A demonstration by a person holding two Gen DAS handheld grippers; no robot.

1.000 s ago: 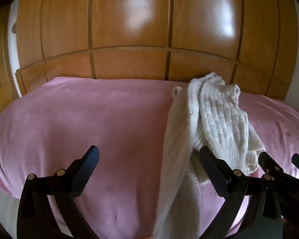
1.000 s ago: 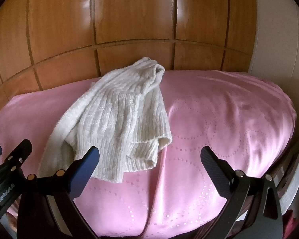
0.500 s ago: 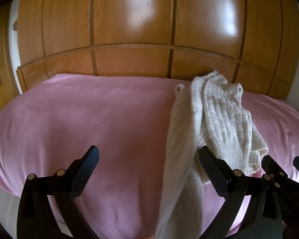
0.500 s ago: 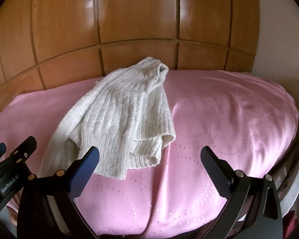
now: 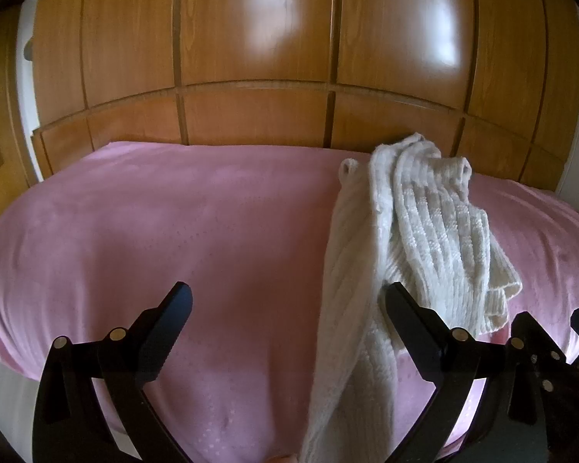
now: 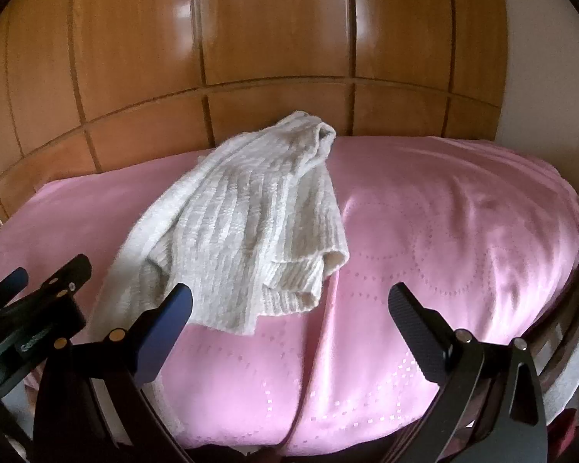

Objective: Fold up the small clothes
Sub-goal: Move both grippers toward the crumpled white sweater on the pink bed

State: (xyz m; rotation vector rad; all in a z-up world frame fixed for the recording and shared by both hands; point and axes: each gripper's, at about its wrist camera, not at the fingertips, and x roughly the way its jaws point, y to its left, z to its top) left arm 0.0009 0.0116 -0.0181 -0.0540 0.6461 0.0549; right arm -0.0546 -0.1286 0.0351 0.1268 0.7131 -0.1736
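A cream ribbed knit garment (image 5: 417,239) lies crumpled on a pink bedspread (image 5: 154,231), with one long part trailing toward the near edge. It also shows in the right wrist view (image 6: 251,227), bunched left of centre. My left gripper (image 5: 287,303) is open and empty above the bed's near edge, its right finger (image 5: 417,328) in front of the garment's trailing part. My right gripper (image 6: 289,303) is open and empty, its left finger (image 6: 166,328) just short of the garment's near hem. The left gripper (image 6: 31,308) appears at the left of the right wrist view.
A glossy wooden panelled wardrobe (image 5: 289,58) stands right behind the bed. A white wall (image 6: 544,77) is at the far right. The bedspread (image 6: 444,231) drops off at the near edge and both sides.
Both grippers have moved slightly back and up from the bed; the garment sits a little lower and farther in both views. Both stay open. The garment has not moved.
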